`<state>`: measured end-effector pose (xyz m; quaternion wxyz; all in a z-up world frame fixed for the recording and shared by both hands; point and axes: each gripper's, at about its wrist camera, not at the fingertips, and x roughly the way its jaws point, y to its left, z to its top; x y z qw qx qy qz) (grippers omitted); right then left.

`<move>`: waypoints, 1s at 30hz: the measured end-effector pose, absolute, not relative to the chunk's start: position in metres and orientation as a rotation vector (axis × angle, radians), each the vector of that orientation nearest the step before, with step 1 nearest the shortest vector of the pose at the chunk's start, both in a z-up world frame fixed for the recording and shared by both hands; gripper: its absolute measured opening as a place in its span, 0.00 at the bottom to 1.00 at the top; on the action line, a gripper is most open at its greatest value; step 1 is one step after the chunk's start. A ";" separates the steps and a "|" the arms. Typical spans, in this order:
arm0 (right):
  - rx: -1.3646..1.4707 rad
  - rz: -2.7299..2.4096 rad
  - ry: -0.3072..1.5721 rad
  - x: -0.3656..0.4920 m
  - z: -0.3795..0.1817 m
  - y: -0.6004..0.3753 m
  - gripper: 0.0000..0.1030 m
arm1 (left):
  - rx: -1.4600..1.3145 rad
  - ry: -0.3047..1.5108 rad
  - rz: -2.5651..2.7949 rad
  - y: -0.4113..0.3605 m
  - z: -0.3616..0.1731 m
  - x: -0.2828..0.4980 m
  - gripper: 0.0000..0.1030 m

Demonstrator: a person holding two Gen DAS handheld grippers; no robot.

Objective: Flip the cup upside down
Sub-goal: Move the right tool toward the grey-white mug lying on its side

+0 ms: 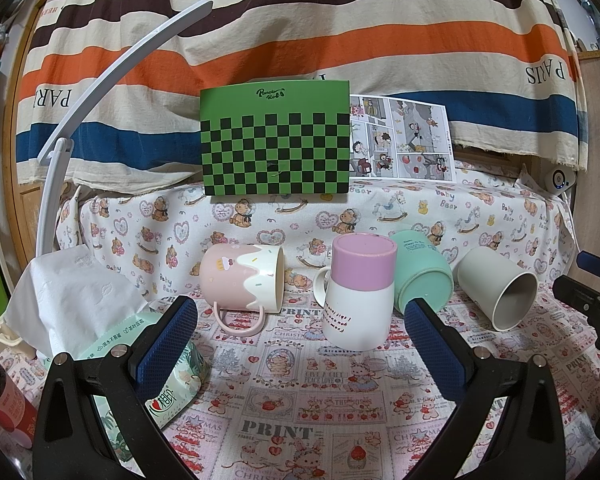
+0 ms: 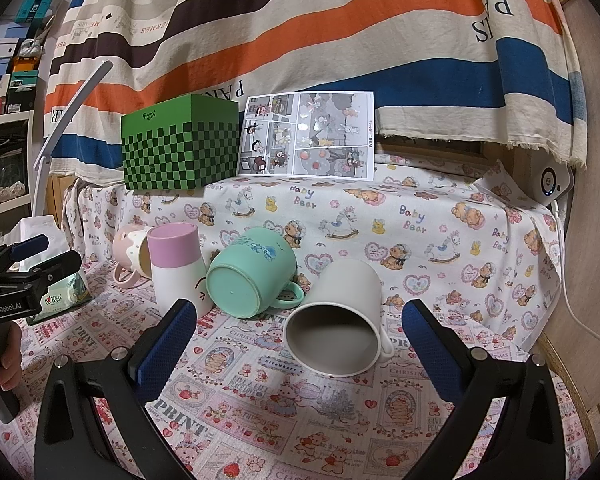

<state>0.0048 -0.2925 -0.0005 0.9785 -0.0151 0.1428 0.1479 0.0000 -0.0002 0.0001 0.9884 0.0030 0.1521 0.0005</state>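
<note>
Several cups sit in a row on the printed cloth. A pink and white mug (image 1: pixel 246 280) lies on its side, mouth to the right. A purple and white cup (image 1: pixel 358 292) stands upside down; it also shows in the right wrist view (image 2: pixel 176 266). A mint green mug (image 2: pixel 252 272) lies on its side, base toward me. A white mug (image 2: pixel 338 320) lies on its side, mouth toward me. My left gripper (image 1: pixel 300 340) is open and empty, in front of the purple cup. My right gripper (image 2: pixel 300 344) is open and empty, with the white mug between its fingers' line.
A green checkered box (image 1: pixel 275 142) and a comic sheet (image 2: pixel 308 136) stand at the back on a raised ledge. A tissue pack (image 1: pixel 100 320) and a red bottle (image 1: pixel 0 396) lie left. A white lamp arm (image 1: pixel 100 92) curves up on the left. A wooden wall (image 2: pixel 592 240) bounds the right.
</note>
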 end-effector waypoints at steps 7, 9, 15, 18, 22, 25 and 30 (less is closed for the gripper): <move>-0.027 0.299 0.290 0.005 0.000 -0.293 1.00 | 0.006 0.305 0.001 0.000 0.000 0.000 1.00; -0.024 0.304 0.298 0.006 0.000 -0.293 1.00 | 0.006 0.305 0.001 0.000 0.000 0.000 1.00; 0.071 0.331 0.433 0.025 0.009 -0.306 1.00 | 0.009 0.307 0.000 -0.001 0.000 0.000 1.00; 0.166 0.341 0.529 0.045 0.032 -0.321 1.00 | 0.011 0.308 -0.001 0.000 0.000 -0.001 1.00; 0.234 0.350 0.627 0.080 0.058 -0.340 1.00 | 0.009 0.308 0.002 -0.002 -0.001 0.002 1.00; 0.263 0.324 0.821 0.124 0.058 -0.343 1.00 | 0.010 0.311 0.001 -0.001 0.001 0.003 1.00; 0.360 0.323 1.075 0.184 0.025 -0.338 0.92 | 0.005 0.317 0.001 0.001 0.000 0.002 1.00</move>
